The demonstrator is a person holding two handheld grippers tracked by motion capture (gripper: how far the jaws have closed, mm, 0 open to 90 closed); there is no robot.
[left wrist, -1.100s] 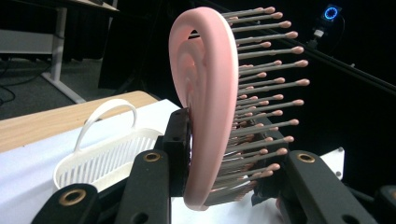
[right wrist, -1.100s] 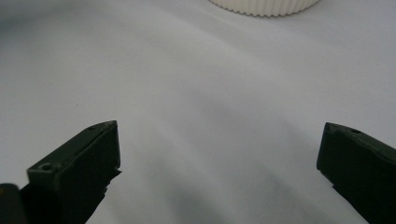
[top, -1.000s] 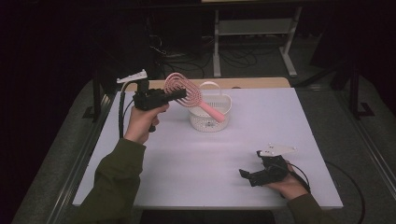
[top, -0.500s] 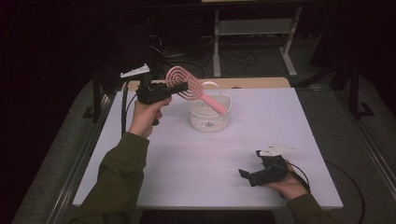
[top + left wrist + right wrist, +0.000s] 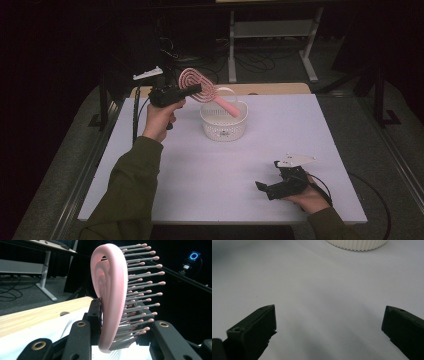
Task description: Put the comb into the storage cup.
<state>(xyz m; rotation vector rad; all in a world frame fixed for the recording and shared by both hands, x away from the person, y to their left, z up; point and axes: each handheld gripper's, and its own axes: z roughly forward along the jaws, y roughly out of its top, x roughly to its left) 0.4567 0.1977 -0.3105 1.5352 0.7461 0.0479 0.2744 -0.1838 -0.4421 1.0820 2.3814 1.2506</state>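
A pink hairbrush [image 5: 200,87] with a round spiral head and grey bristles [image 5: 140,290] hangs above the white perforated basket [image 5: 224,129]. My left gripper [image 5: 197,90] is shut on the brush head [image 5: 110,297], and the handle slants down to the right over the basket's opening. Near the table's front right, my right gripper [image 5: 264,188] rests low on the white surface, its jaws wide apart with nothing between them [image 5: 329,322].
The white tabletop [image 5: 210,175] has a wooden strip [image 5: 270,89] along its far edge. The basket's ribbed base [image 5: 357,244] lies ahead of the right gripper. A white metal frame [image 5: 270,30] and cables stand on the floor behind the table.
The left hand has carried the brush to the right, so that its handle now hangs over the basket. The right hand has stayed where it was.
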